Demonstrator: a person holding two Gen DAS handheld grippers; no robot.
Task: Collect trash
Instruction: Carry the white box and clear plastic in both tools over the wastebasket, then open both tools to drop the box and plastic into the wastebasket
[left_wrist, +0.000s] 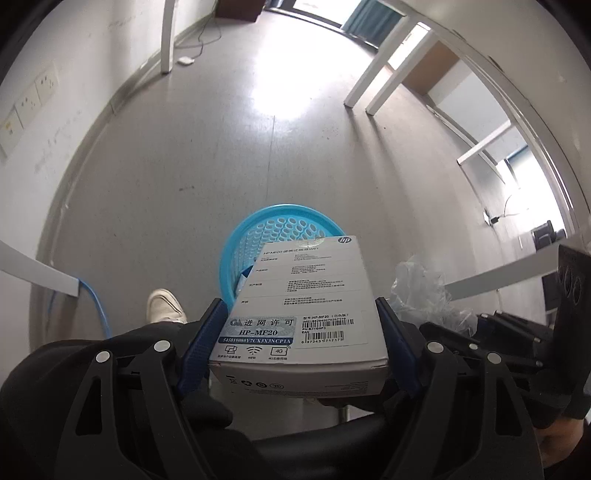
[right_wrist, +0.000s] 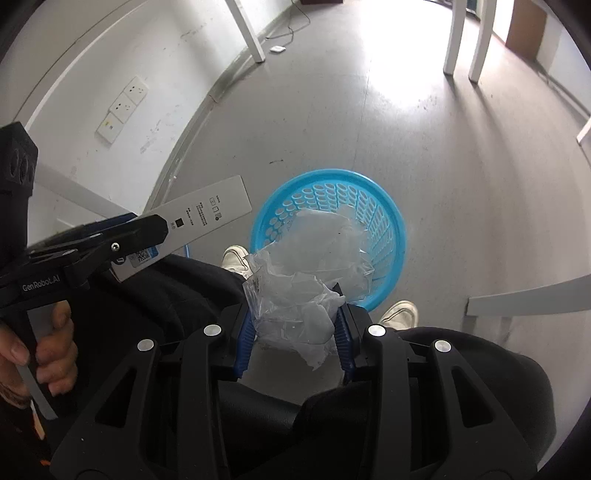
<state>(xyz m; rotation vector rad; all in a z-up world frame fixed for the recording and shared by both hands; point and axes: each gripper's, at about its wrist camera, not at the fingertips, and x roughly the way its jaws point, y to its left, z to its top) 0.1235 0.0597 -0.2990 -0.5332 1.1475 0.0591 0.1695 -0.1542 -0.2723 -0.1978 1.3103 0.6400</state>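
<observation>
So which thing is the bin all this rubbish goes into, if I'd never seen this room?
Start from the pale grey floor between the white table legs. Just ahead of the person's white shoes stands a round blue basket with slotted sides. It sits below the crumpled clear plastic bag in the right tongs and the white HP box in the left tongs; nothing else on the floor is bright blue and round.

Both of your wrist cameras look steeply down along their fingers at the floor (left_wrist: 295, 147), from high up. They share the blue basket (right_wrist: 388, 221), your shoes and the wall sockets.
</observation>
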